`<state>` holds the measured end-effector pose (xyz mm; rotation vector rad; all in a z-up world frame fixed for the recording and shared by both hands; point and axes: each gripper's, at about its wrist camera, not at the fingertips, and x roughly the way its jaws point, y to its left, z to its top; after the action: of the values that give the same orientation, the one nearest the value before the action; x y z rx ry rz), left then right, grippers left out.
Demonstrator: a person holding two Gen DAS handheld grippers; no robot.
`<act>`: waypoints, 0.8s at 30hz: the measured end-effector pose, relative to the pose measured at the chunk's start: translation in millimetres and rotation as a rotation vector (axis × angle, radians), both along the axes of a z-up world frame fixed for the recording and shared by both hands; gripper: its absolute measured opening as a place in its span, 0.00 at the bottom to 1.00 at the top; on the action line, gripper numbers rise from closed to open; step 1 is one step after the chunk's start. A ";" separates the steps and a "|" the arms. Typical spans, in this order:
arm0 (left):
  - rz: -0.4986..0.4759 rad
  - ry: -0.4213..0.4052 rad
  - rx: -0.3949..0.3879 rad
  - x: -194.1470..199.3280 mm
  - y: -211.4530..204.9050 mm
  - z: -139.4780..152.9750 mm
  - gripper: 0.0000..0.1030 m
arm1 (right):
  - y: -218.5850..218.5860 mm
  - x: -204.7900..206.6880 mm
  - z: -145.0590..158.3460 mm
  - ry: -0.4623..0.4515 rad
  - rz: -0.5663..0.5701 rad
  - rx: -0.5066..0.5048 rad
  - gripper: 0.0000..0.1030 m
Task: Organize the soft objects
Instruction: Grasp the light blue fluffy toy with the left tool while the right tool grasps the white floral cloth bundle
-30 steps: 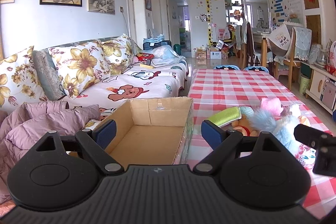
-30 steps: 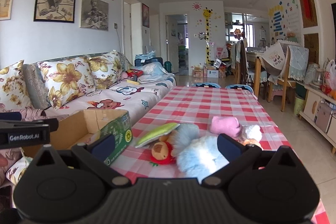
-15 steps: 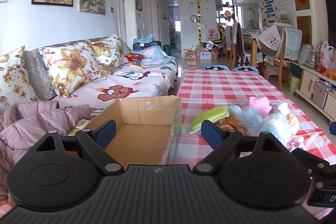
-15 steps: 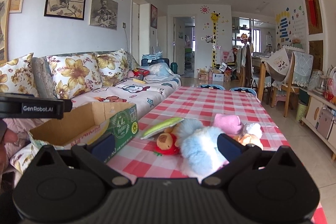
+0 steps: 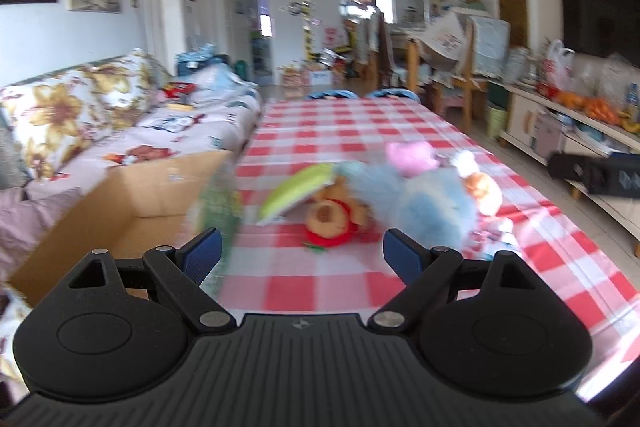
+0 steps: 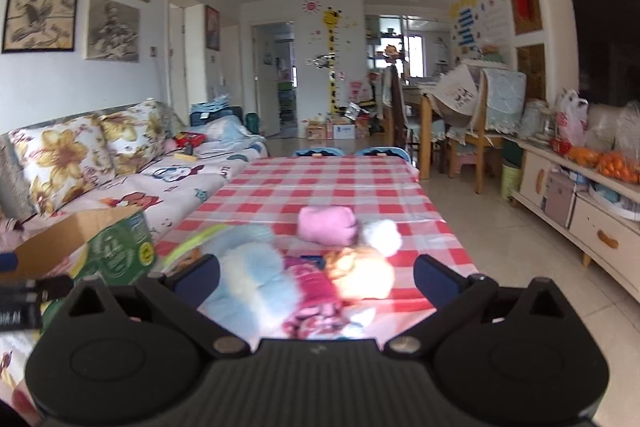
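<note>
A heap of soft toys lies on the red-checked table [image 5: 352,131]: a blue fluffy toy [image 5: 432,203], a brown bear in red [image 5: 328,219], a green flat toy [image 5: 298,189], a pink plush [image 5: 410,155] and an orange-faced doll [image 5: 482,187]. An open cardboard box [image 5: 132,203] stands at the table's left edge. My left gripper [image 5: 302,259] is open and empty, short of the bear. My right gripper [image 6: 316,275] is open, low over the blue toy [image 6: 248,283] and a doll in pink [image 6: 316,287]; the pink plush [image 6: 326,227] lies beyond.
A sofa with floral cushions [image 6: 60,163] runs along the left. Dining chairs [image 6: 460,131] stand behind the table and a low cabinet [image 6: 580,211] with bags is on the right. The other gripper shows at the right edge [image 5: 596,173] of the left view.
Both grippers have moved right and closer to the toy heap. The box has slid to the left in both views. The right gripper now hangs just over the blue toy and doll.
</note>
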<state>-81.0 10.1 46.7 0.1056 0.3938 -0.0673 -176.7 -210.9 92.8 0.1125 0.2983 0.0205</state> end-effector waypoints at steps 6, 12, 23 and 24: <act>-0.094 0.028 0.017 3.8 -24.2 -9.1 1.00 | -29.3 33.1 -14.2 0.086 -0.041 0.049 0.99; -0.136 0.059 0.042 17.8 -39.1 -19.2 1.00 | -47.7 66.4 -39.9 0.214 0.009 0.139 0.91; -0.188 0.076 0.046 53.7 -54.4 -17.7 1.00 | -49.0 108.0 -80.0 0.402 0.152 0.251 0.80; -0.190 0.077 0.039 53.0 -53.0 -18.7 1.00 | -48.7 109.3 -82.1 0.412 0.162 0.254 0.77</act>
<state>-28.0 -42.9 28.0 0.1794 0.4613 -0.2520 -67.4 -259.6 10.7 0.3465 0.7163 0.1975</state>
